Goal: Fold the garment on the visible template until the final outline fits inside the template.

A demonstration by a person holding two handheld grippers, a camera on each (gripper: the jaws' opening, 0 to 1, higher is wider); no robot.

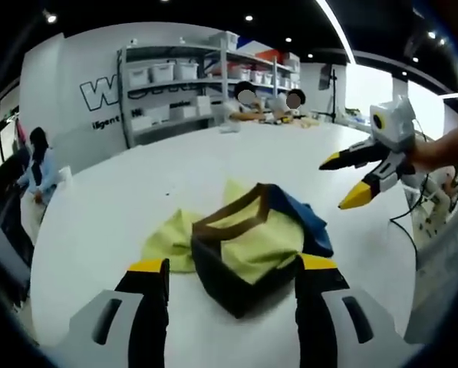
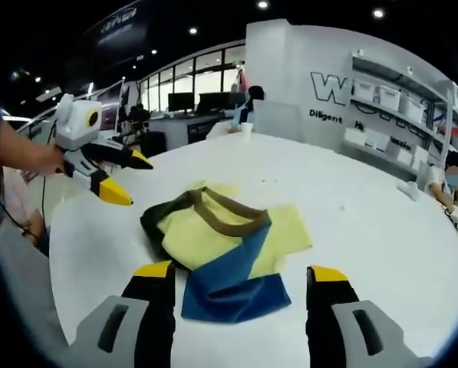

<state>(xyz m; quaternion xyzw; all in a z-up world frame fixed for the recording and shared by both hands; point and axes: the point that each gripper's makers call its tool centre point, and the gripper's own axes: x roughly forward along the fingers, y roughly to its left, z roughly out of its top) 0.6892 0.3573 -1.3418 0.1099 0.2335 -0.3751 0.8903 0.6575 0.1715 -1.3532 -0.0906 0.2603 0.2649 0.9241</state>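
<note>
White table (image 1: 290, 165), storage shelves (image 1: 205, 77) behind, seated person (image 1: 38, 165) at left.

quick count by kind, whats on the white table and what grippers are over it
garment: 1, a crumpled piece in yellow, blue, brown and dark panels, lying on the white table
left gripper: 1, jaws apart, holding nothing
right gripper: 1, jaws apart, holding nothing
total: 3 (1 garment, 2 grippers)
no template outline can be made out on the table.
</note>
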